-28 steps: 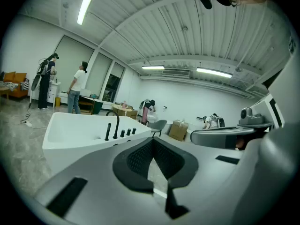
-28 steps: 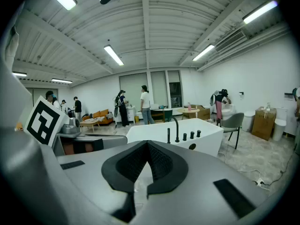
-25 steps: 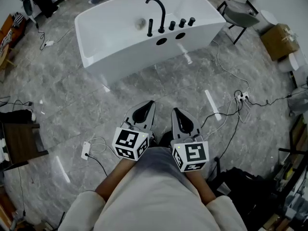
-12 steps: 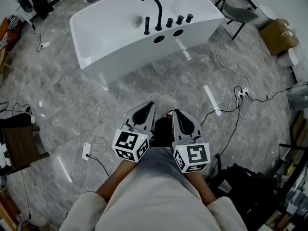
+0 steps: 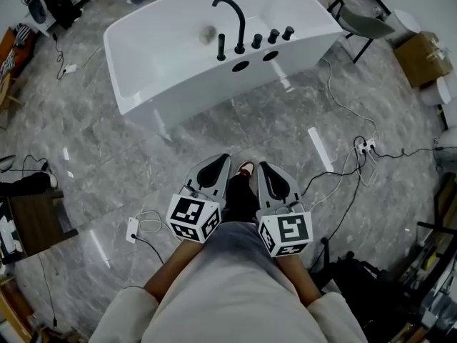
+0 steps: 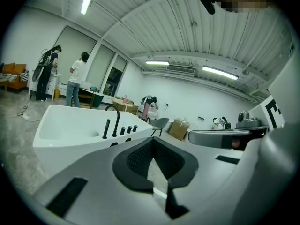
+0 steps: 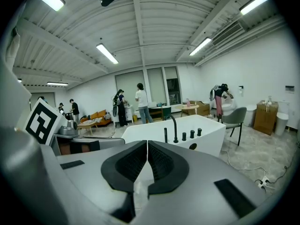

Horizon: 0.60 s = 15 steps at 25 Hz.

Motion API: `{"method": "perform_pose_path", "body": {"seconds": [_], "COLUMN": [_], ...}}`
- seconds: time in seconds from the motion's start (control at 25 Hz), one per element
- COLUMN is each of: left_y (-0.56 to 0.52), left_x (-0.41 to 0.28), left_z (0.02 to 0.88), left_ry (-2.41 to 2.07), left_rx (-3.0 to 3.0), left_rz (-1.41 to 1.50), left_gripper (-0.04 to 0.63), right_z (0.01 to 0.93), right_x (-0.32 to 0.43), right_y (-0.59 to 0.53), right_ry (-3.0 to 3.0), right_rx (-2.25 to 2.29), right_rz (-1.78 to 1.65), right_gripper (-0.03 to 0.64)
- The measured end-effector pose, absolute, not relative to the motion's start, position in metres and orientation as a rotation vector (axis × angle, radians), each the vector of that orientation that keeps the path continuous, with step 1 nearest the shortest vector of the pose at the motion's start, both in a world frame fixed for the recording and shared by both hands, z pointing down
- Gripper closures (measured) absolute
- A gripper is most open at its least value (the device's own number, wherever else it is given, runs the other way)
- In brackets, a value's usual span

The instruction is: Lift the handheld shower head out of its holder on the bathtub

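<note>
A white freestanding bathtub point(image 5: 143, 95) stands on the grey marble floor at the top of the head view. On its near rim are a black arched spout point(image 5: 233, 16), three black knobs point(image 5: 273, 36) and, left of the spout, the slim black handheld shower head point(image 5: 221, 47) upright in its holder. My left gripper point(image 5: 226, 158) and right gripper point(image 5: 261, 166) are side by side, far short of the tub, both shut and empty. The shower head point(image 6: 107, 129) also shows beyond the left gripper point(image 6: 153, 140), and the shower head point(image 7: 165, 135) beyond the right gripper point(image 7: 147, 142).
Cables and a power strip point(image 5: 132, 229) lie on the floor at left, more cables point(image 5: 350, 159) at right. A grey chair point(image 5: 360, 23) and a cardboard box point(image 5: 421, 56) stand right of the tub. My shoe point(image 5: 245, 168) shows between the grippers. People point(image 7: 140, 102) stand in the background.
The floor has slid under me and the tub sits a little nearer. A foot has stepped into view between the grippers. Both grippers stay shut, side by side.
</note>
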<state>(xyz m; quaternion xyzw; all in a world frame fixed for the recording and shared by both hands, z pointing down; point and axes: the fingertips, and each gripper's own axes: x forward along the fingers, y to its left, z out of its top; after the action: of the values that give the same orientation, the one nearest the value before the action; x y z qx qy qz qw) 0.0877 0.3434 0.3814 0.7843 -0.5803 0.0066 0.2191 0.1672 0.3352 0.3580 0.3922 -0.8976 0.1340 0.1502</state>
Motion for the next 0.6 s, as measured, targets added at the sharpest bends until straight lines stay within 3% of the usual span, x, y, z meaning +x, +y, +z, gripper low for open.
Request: {"method": "perform_pose_path", "body": {"seconds": [0.6], "left_y": [0.200], "left_x": [0.092], "left_z": [0.396], "left_ry": [-1.515], "left_rx": [2.194], "left_rz": [0.111], "left_gripper": [0.591], "right_z": [0.373], "right_x": [0.148], "right_y": [0.187], "right_ry": [-2.604], "right_rx": [1.086], "right_rz": [0.458], "right_gripper": [0.597]}}
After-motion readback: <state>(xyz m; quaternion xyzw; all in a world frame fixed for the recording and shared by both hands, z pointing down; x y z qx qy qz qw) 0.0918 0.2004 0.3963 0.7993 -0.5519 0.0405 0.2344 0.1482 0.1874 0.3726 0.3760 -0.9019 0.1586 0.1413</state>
